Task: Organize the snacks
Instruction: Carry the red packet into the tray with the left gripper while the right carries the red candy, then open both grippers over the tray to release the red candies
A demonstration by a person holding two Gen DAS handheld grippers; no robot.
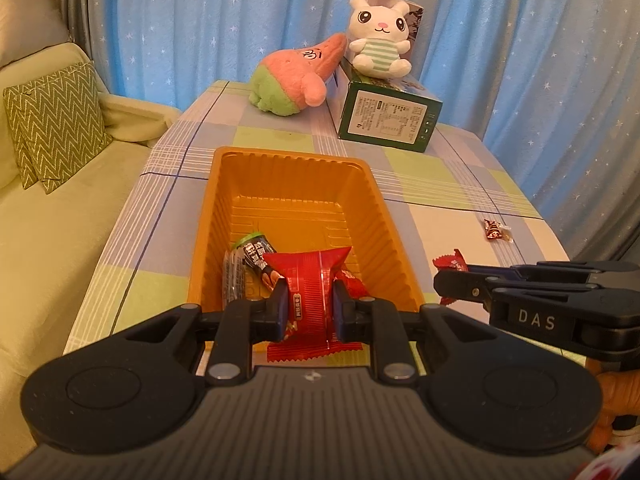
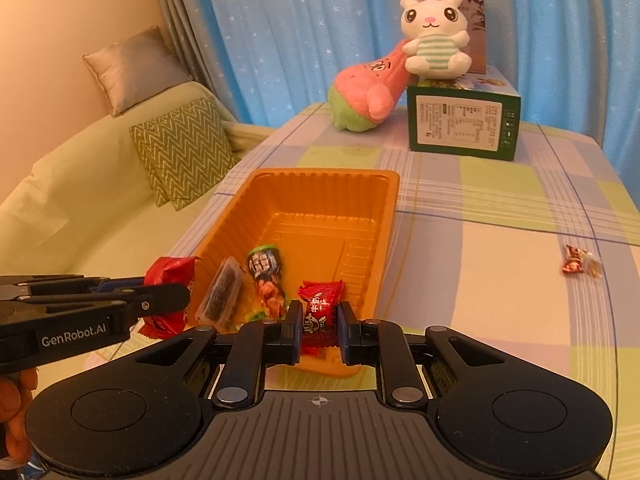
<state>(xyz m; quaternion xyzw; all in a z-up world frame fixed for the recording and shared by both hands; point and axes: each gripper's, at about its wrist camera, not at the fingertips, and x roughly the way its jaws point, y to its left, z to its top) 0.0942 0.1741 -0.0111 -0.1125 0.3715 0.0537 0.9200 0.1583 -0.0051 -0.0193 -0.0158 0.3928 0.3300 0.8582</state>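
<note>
Candy [image 2: 579, 265] alone on tablecloth [image 2: 480, 264], beyond tray [image 2: 384, 216].

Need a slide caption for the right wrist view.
Right gripper shut on a small red candy above the orange tray; one wrapped candy remains on the table.

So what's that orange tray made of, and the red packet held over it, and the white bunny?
The orange tray looks like thin moulded plastic: glossy, with ribbed walls. The red packet in the left gripper seems to be shiny plastic film, crinkled, with a crimped zigzag end. The white bunny looks like soft plush fabric, fuzzy and matte, presumably stuffed.
</note>
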